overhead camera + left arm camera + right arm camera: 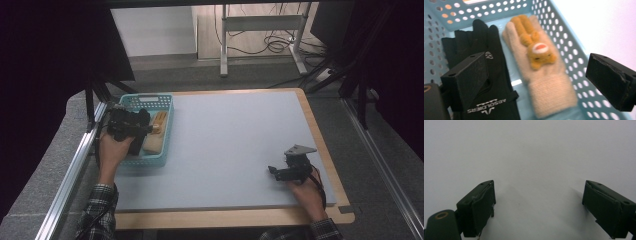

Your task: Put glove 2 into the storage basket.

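At the left edge of the grey-topped counter (240, 145), the left hand-held gripper (536, 82) hovers with jaws spread wide and empty over the perforated light-blue plastic basket (564, 32), where a black fabric glove (491, 65) and a cream knitted glove with an orange plush animal (544, 75) lie side by side. Neither glove appears lifted, so any removal looks not yet begun. Well apart at the right, the right hand-held gripper (274, 171) rests low over bare counter, jaws likewise apart and holding nothing.

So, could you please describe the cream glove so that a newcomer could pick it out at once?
Find the blue basket at the table's far left corner, under the left gripper. Two gloves lie side by side in it. The cream glove is the fuzzy one with an orange plush animal on its back; its neighbour, the black glove, is smooth with white lettering.
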`<act>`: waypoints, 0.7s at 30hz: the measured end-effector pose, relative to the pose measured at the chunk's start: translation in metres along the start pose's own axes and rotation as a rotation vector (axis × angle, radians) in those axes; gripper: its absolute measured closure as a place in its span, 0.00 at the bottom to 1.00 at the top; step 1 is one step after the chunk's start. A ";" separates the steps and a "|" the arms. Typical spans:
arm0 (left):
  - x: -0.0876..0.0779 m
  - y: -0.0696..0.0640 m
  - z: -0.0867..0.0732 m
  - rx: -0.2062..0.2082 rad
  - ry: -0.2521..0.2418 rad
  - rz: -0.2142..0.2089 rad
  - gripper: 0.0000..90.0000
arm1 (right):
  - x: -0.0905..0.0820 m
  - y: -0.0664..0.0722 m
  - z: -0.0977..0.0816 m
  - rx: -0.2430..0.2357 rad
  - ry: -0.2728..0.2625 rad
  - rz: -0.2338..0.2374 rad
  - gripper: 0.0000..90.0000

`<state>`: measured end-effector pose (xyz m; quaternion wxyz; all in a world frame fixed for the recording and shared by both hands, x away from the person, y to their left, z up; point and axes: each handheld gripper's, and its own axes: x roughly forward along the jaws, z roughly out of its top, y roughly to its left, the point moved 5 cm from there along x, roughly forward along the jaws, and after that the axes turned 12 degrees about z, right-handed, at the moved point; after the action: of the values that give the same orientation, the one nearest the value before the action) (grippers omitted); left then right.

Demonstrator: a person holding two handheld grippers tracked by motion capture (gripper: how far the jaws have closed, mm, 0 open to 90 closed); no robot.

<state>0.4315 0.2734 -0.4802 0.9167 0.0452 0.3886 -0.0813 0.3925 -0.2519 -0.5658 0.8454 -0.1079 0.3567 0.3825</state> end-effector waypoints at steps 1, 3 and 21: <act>-0.001 -0.001 0.000 0.003 -0.004 -0.005 0.05 | 0.000 0.000 0.000 0.000 0.000 0.000 0.12; -0.003 -0.003 -0.001 0.005 -0.011 -0.014 0.04 | 0.000 0.000 0.000 0.000 0.000 0.000 0.12; -0.017 -0.028 -0.004 0.075 -0.068 -0.058 0.03 | 0.000 0.000 0.000 0.000 0.000 -0.001 0.12</act>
<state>0.4115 0.2489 -0.4714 0.9244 0.0653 0.3549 -0.1235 0.3924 -0.2520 -0.5659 0.8455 -0.1081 0.3567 0.3823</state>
